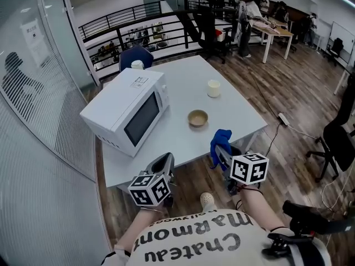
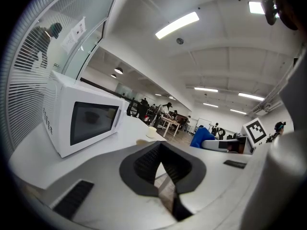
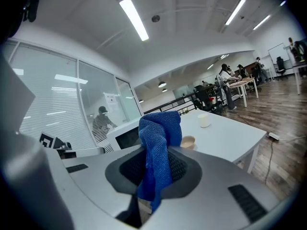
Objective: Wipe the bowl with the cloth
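White table, tan bowl, crumpled blue cloth

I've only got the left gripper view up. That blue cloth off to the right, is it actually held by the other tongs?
Observer: Yes. The right gripper view shows the right tongs shut on the blue cloth, which bunches above them and hangs below.
Operator: Where exactly is the bowl? I barely see it.
Observer: In the head view the bowl stands on the white table, right of the microwave and nearer the person than the cup.
Operator: Anything in it?
Observer: From above, it looks empty.
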`<state>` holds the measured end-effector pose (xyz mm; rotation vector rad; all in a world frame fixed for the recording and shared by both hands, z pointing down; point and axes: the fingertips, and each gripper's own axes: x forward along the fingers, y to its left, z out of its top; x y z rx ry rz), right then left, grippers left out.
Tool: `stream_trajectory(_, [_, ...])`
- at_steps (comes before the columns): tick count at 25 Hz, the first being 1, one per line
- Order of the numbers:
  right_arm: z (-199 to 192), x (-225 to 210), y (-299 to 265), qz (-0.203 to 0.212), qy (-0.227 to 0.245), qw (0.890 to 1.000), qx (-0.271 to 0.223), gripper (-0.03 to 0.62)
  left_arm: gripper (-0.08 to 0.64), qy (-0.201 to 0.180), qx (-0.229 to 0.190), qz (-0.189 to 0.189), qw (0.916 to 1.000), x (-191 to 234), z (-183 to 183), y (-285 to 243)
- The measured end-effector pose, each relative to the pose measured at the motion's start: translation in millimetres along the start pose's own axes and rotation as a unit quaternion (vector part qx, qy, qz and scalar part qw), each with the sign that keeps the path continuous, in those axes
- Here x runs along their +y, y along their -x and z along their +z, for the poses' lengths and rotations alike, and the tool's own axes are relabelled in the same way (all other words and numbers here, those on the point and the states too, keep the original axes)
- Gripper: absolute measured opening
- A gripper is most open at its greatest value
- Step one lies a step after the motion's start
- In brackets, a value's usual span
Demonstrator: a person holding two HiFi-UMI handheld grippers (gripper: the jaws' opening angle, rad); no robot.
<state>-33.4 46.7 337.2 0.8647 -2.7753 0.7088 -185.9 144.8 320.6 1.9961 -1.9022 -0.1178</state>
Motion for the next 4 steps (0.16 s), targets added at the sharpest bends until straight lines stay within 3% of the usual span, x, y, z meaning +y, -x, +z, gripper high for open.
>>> stream_trajectory(4, [0.7,-1.8,-5.5,-0.005,0.001,1.000,-0.001,0.057,0.009,-0.011,0.001,-0.002,0.9999,4.2,1.7,-5.2])
